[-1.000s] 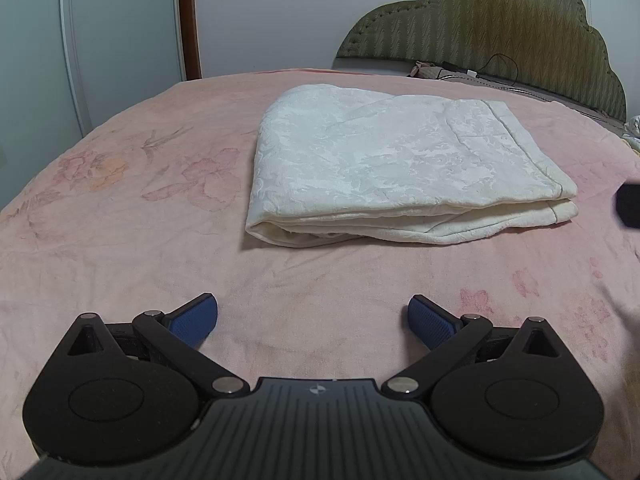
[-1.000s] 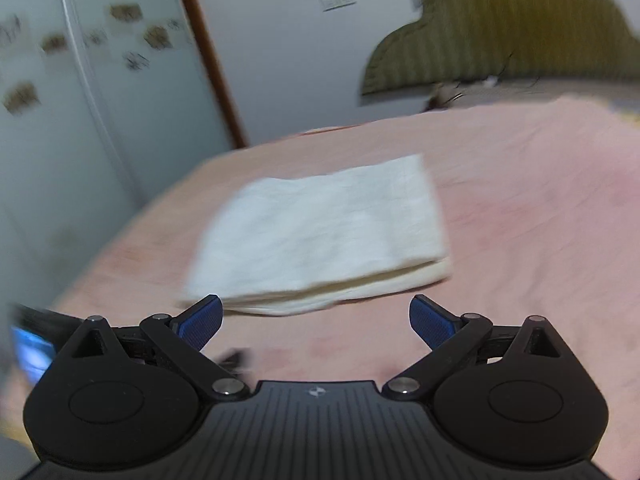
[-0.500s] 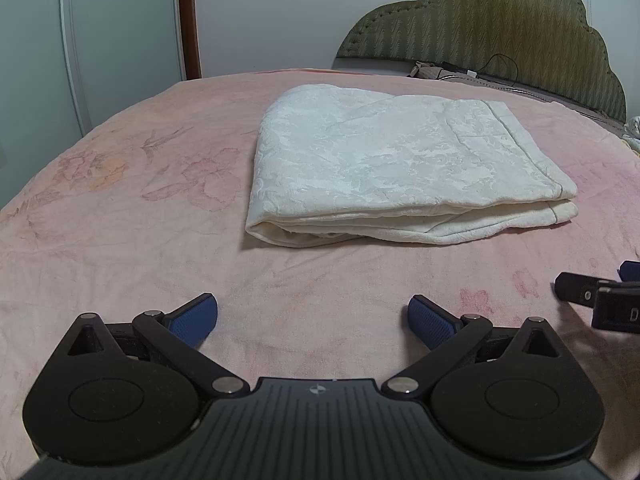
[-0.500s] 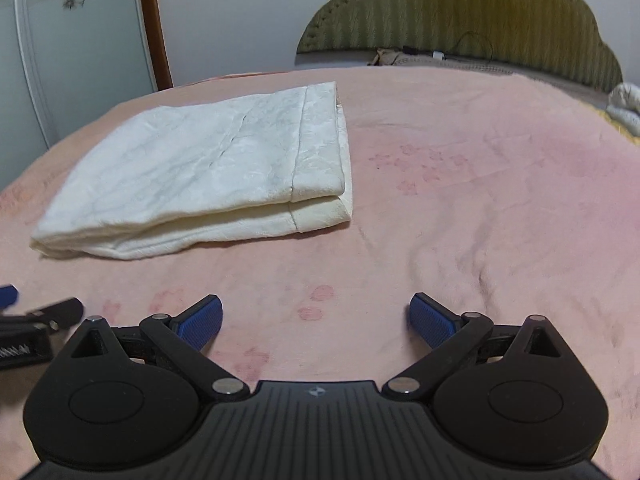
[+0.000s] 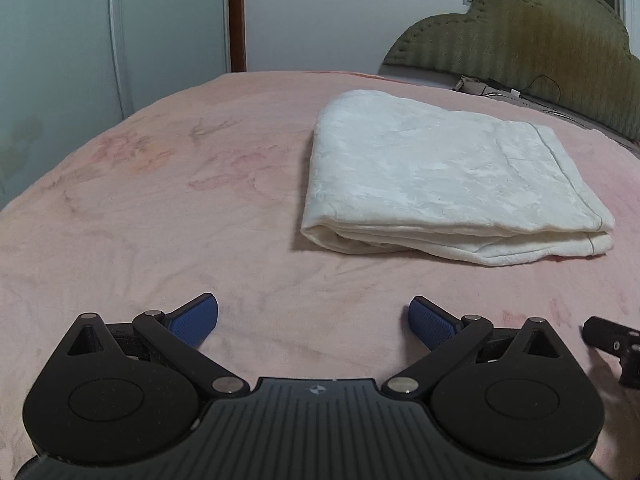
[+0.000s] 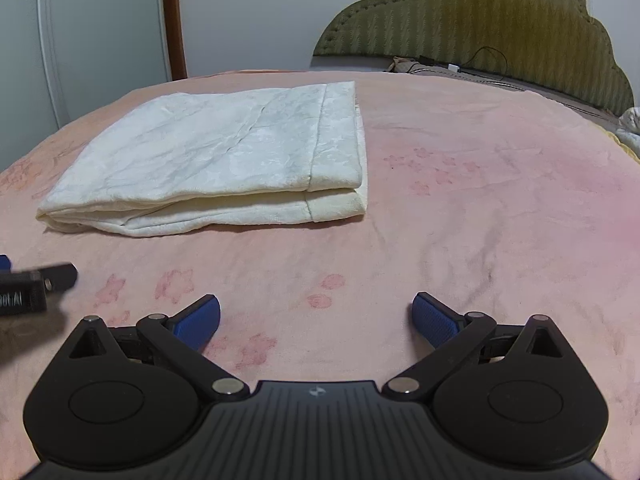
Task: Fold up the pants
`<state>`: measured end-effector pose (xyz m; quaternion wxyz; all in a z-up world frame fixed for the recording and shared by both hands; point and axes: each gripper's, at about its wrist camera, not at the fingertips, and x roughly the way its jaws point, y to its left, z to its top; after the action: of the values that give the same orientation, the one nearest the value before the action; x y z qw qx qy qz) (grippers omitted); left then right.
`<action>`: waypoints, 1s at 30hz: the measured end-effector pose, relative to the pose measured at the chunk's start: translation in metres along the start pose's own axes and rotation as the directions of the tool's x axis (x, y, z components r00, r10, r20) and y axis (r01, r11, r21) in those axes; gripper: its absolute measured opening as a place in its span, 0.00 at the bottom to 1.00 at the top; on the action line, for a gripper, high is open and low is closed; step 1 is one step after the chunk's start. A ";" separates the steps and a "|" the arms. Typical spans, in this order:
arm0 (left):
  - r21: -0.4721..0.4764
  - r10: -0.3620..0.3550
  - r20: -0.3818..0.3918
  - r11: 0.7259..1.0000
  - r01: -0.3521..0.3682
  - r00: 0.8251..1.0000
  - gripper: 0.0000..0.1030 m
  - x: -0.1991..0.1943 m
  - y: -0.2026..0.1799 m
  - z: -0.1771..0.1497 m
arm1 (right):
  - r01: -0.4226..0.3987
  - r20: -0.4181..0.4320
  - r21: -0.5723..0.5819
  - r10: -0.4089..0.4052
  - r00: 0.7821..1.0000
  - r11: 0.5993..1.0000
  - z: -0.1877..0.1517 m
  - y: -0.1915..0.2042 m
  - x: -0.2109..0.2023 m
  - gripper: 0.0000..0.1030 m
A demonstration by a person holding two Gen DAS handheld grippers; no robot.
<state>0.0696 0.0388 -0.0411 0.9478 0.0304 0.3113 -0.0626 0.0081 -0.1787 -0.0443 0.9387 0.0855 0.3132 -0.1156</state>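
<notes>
Left tool (image 5: 313,320) and right tool (image 6: 316,320) both gape wide, gripping nothing, low over the pink bed (image 6: 500,208). Ahead, apart from both, the white pants (image 5: 440,176) lie folded flat, stacked edges facing the tools, bare blanket surrounding them.

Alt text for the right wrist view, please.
White pants lie folded in a flat stack on a pink floral bedspread, ahead and left of the open, empty right gripper. The left gripper shows at the left edge; a green headboard stands behind.

Pants (image 5: 444,176): white textured cloth. Blanket (image 5: 160,220): pink fleecy, matt. Headboard (image 6: 480,28): olive quilted fabric.
</notes>
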 end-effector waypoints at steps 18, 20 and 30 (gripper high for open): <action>0.017 0.002 -0.001 1.000 -0.002 1.000 1.00 0.001 -0.003 0.000 | -0.057 -0.003 -0.048 0.057 0.998 0.997 0.003 0.007 0.004 1.00; 0.016 0.001 -0.001 1.000 -0.001 1.000 1.00 0.001 -0.003 0.000 | -0.060 -0.001 -0.044 0.060 0.998 0.997 0.003 0.007 0.003 1.00; 0.013 -0.002 0.000 1.000 0.002 1.000 1.00 0.001 -0.002 0.000 | -0.069 0.004 -0.033 0.069 0.998 0.997 0.002 0.004 0.002 1.00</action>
<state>0.0705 0.0364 -0.0416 0.9475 0.0364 0.3109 -0.0657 0.0117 -0.1755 -0.0439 0.9443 0.0807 0.3094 -0.0782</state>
